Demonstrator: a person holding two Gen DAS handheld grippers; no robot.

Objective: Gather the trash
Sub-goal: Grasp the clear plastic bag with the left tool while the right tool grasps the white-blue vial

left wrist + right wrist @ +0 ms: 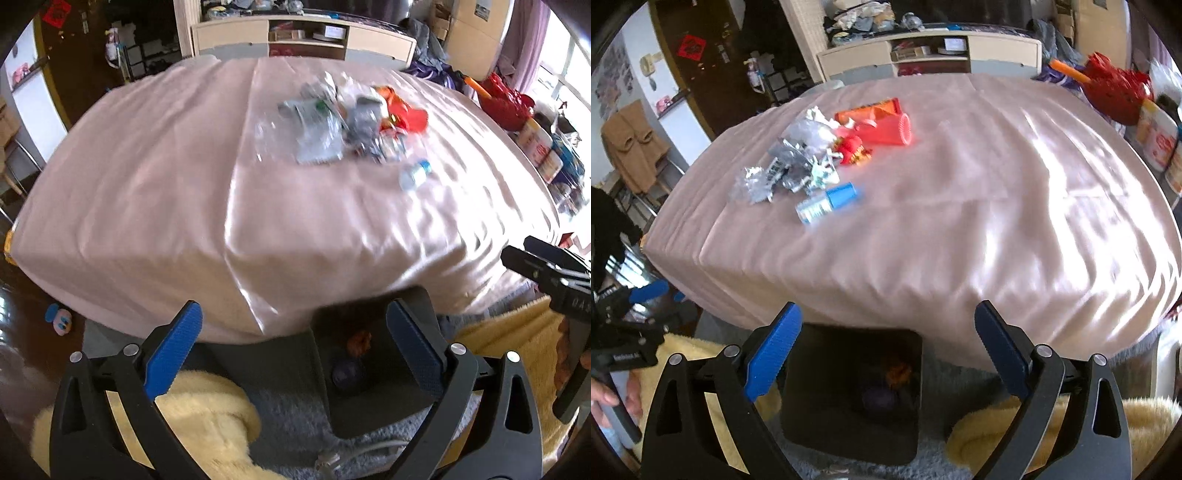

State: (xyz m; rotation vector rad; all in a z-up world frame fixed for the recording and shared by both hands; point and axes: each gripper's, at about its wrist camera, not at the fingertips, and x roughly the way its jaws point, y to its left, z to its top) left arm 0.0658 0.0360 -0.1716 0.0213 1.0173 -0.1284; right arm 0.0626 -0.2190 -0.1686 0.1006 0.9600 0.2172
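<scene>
A heap of trash (332, 125) lies on the pink-covered table (147, 184): silver foil wrappers (783, 170), a red plastic cup (890, 131), an orange box (871, 109) and a small bottle with a blue cap (827, 203), which also shows in the left wrist view (415, 175). A black bin (853, 391) stands on the floor against the table's near side, with some trash inside; it also shows in the left wrist view (369, 365). My left gripper (293, 350) is open and empty above the bin. My right gripper (888, 354) is open and empty above the bin.
Yellow fluffy mats (207, 413) lie on a grey carpet (291, 424) beside the bin. A low cabinet (931, 51) stands behind the table. Red bags (1115, 88) and tubs (1156, 140) sit at the right. A toy (61, 321) lies on the floor at the left.
</scene>
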